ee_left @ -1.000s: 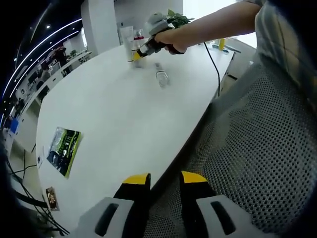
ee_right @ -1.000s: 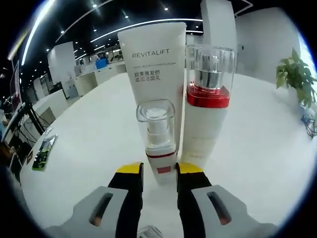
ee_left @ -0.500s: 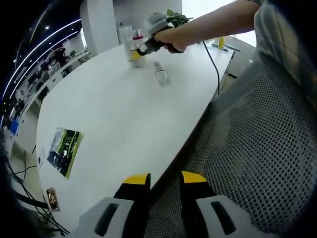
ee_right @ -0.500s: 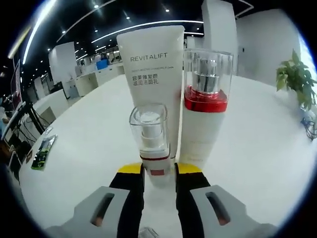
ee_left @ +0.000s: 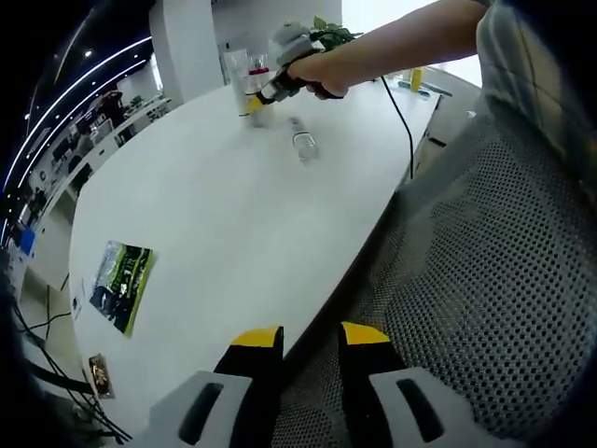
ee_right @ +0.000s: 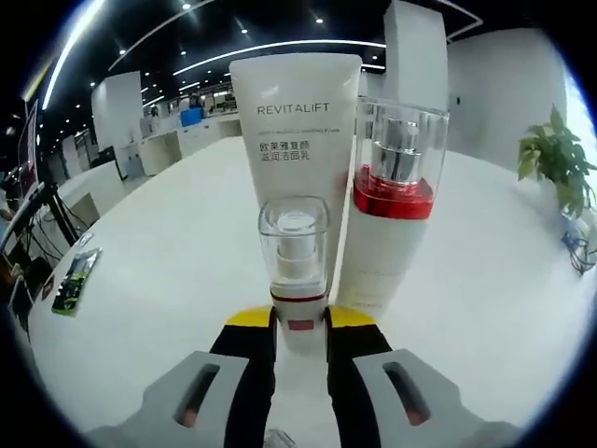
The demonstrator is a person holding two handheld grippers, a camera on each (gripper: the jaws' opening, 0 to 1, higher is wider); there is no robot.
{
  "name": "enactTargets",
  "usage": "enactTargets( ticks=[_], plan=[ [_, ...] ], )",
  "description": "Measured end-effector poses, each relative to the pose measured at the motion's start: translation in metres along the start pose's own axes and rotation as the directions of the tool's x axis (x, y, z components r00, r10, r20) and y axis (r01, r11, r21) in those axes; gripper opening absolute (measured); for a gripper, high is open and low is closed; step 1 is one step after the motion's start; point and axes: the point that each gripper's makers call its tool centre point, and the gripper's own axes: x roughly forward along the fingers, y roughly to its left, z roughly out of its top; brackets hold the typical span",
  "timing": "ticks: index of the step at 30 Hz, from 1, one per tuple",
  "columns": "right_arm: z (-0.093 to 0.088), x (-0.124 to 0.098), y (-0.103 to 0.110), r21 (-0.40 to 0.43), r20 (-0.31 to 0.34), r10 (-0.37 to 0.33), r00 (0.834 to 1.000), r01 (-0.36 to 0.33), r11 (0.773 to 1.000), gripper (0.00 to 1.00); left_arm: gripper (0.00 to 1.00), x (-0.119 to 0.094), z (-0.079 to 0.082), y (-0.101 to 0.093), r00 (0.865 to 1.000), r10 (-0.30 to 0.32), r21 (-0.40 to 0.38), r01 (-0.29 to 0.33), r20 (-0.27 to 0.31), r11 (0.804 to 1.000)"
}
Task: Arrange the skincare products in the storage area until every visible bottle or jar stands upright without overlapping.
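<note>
White bench (ee_right: 140, 271) carries the skincare group. Right gripper (ee_right: 299, 329) in the right gripper view has its yellow-tipped jaws clamped on the base of a small pump bottle (ee_right: 295, 257), clear cap, white body, red band, standing upright at centre. Just behind it, at 12 o'clock, stands a white REVITALIFT tube (ee_right: 297, 140), upright. At 2 o'clock from the small bottle is a taller pump bottle (ee_right: 389, 219) with clear cap, silver pump, red collar, white body, upright and touching or nearly touching the tube; cannot tell which. Potted plant (ee_right: 560, 163) at 3 o'clock far off. Green packet (ee_right: 70, 280) at 9 o'clock on the bench.

Left gripper (ee_left: 310, 343) in the left gripper view sits at the near bench edge, jaws apart, nothing between them, above a grey mesh chair (ee_left: 485, 280). Person's hand (ee_left: 317, 75) at 12 o'clock holds the other gripper by the bottle group. Clear bottle (ee_left: 303, 140) lies on its side on the bench, just beside that hand toward 6 o'clock. Black cable (ee_left: 403, 117) runs off the bench edge at 1 o'clock.
</note>
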Motion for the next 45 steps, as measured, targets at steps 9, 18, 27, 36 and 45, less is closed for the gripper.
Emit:
enactTargets(
  ticks=[9, 18, 27, 36, 45],
  plan=[
    [-0.006, -0.017, 0.006, 0.014, 0.013, 0.07, 0.997, -0.071, 0.997, 0.37, 0.23, -0.001, 0.001, 0.002, 1.0, 0.008, 0.0, -0.008, 0.004, 1.0],
    [-0.011, -0.065, 0.041, -0.213, -0.086, 0.435, 0.896, -0.443, 0.871, 0.41, 0.23, -0.001, 0.002, 0.002, 1.0, 0.013, 0.011, -0.013, 0.012, 1.0],
    [-0.056, -0.1, 0.072, -0.528, -0.475, 0.552, 0.685, -0.724, 0.444, 0.46, 0.23, -0.002, 0.005, 0.004, 0.999, 0.029, 0.022, -0.029, 0.024, 0.999],
    [-0.105, -0.086, 0.063, -0.63, -0.747, 0.269, 0.608, -0.777, 0.008, 0.48, 0.23, -0.004, 0.006, 0.008, 0.998, 0.052, 0.033, -0.053, 0.031, 0.998],
    [-0.127, -0.083, 0.062, -0.568, -0.808, 0.188, 0.558, -0.823, 0.001, 0.33, 0.23, -0.006, 0.007, 0.01, 0.997, 0.068, 0.024, -0.069, 0.042, 0.997]
  ],
)
